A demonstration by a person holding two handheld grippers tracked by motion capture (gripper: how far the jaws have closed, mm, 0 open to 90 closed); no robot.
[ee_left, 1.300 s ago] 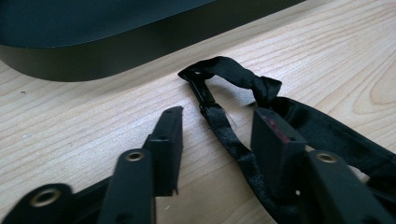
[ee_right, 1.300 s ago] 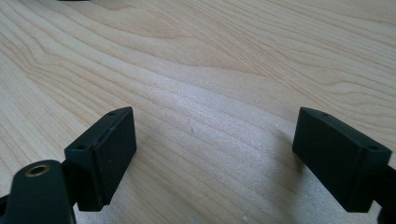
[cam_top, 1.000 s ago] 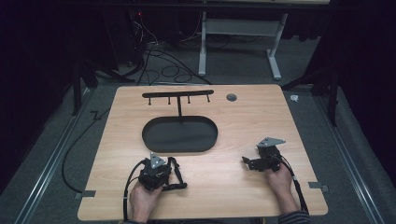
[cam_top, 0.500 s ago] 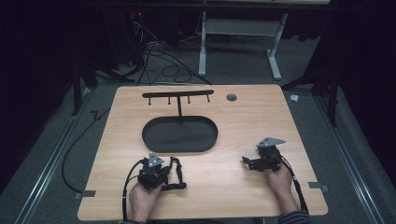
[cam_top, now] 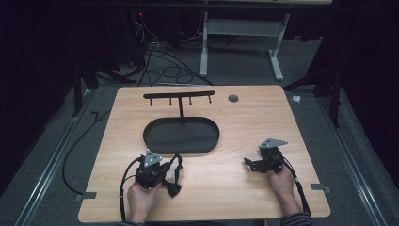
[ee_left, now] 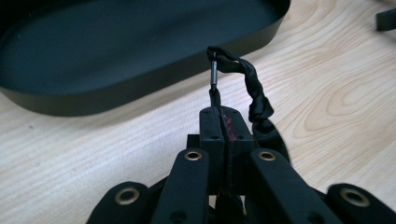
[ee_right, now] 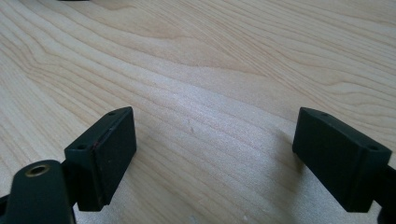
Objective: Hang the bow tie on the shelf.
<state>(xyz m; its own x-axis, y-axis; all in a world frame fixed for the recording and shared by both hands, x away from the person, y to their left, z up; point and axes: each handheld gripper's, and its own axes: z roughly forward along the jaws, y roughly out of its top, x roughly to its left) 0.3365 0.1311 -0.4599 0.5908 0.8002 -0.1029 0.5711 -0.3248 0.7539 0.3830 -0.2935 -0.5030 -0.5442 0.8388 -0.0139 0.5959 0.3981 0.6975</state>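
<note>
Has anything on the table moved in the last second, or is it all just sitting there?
Almost nothing changed. The left gripper drifted slightly toward the person, its fingers staying shut on the black looped cord. The right gripper stayed open and in place. The black oval tray and hook stand did not move.

high overhead, claw cameras close, table [cam_top: 235,188] shared

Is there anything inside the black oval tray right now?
The black oval tray looks bare inside in the high view, apart from the post of the hook stand rising from its far side. The left gripper, shut on a black cord, sits beside the tray, not in it.
</note>
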